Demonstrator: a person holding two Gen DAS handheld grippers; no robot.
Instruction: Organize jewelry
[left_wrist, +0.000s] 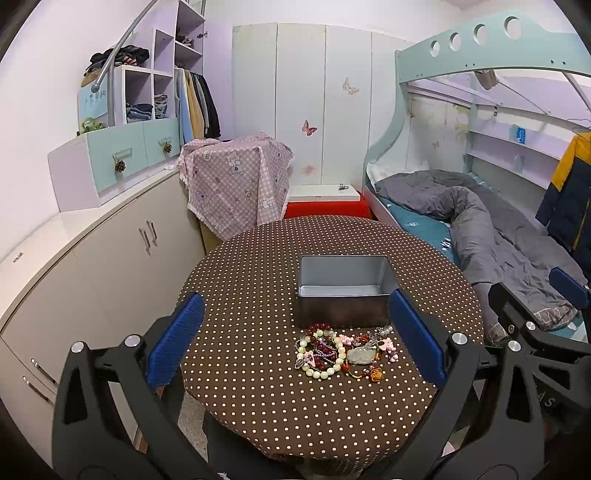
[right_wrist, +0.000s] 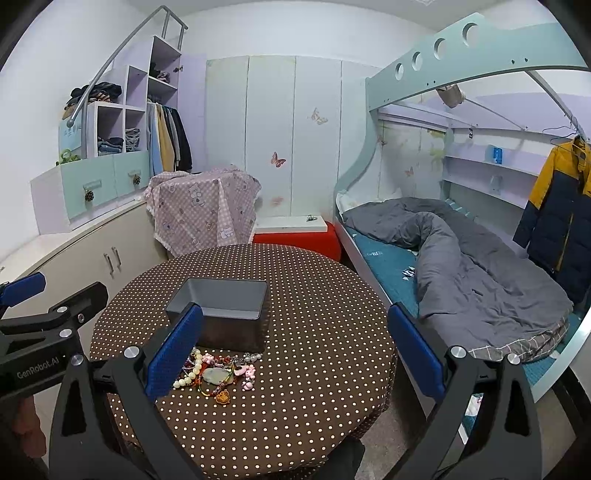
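A tangled pile of bead bracelets and pendants (left_wrist: 341, 352) lies on the polka-dot table (left_wrist: 258, 406), touching the near wall of an open metal tin (left_wrist: 345, 291). The left gripper (left_wrist: 295, 343) hovers spread wide, framing the pile. The right gripper (right_wrist: 295, 347), equally wide and empty, has the pile by its left finger.

A round table with a dotted brown cloth (left_wrist: 258, 387) carried an open grey metal tin (left_wrist: 345, 291); a tangled heap of bead bracelets and pendants (left_wrist: 345, 354) lay just before it. A grey-quilted bunk bed (left_wrist: 480, 221) stood right, beige cabinets (left_wrist: 110, 258) left
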